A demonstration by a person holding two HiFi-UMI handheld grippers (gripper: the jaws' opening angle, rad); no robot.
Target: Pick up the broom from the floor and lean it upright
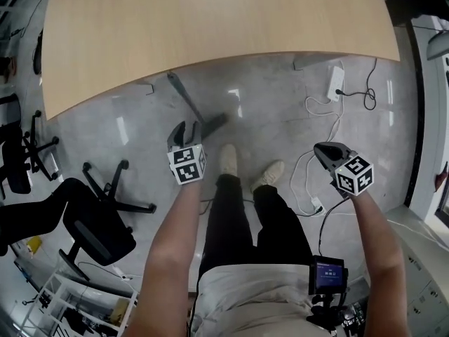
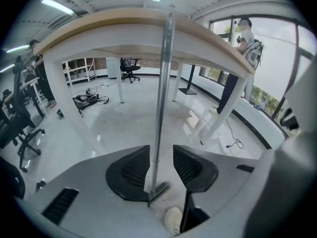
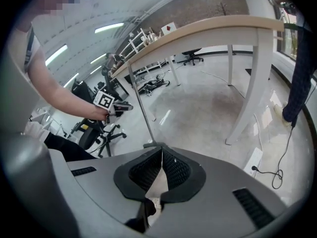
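Note:
The broom stands upright, its thin metal handle leaning on the edge of the wooden table and its head on the floor. My left gripper hangs just in front of it, open. In the left gripper view the handle rises in the gap between the two pads without touching either, and the broom head rests on the floor below. My right gripper is off to the right, shut with nothing in it. Its view shows the handle and my left gripper beside it.
A black office chair stands at the left, a white shelf near it. A power strip and cables lie on the floor at the right. My shoes are just behind the broom head. A person stands by the window.

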